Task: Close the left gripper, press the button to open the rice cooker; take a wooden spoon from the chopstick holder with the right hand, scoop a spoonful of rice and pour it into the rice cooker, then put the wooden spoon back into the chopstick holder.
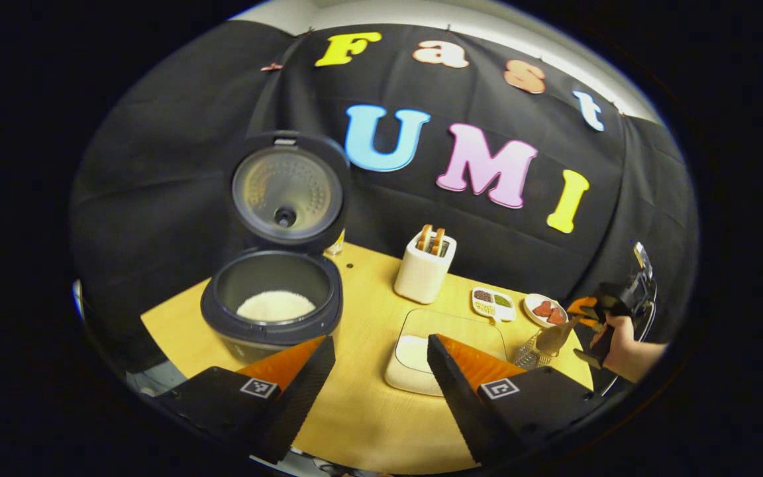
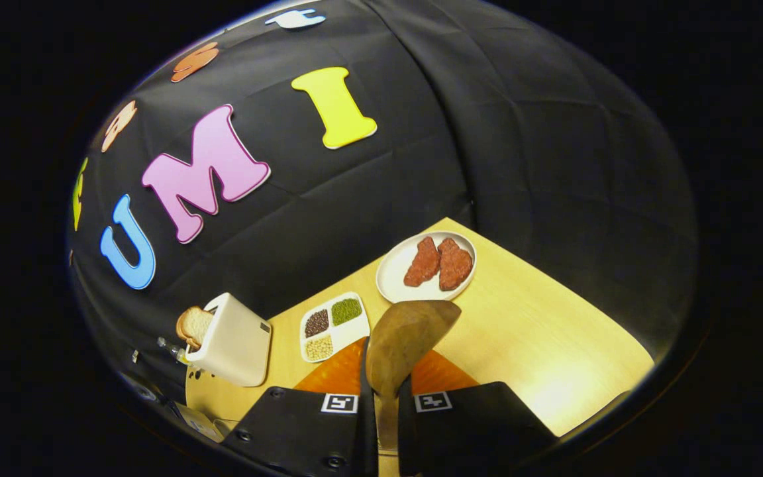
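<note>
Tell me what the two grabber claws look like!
Each claw has two wedge-shaped fingers, orange on the inner face with black ridged edges. The left gripper and the right gripper both have black bodies with small square black-and-white tags. The far hand wears no glove that I can see.

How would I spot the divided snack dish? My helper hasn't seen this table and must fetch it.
Start at the white toaster on the yellow table. Between it and the round plate holding two reddish patties lies a small white rectangular dish. It alone is split into compartments: dark brown grains, green ones and pale beans.
</note>
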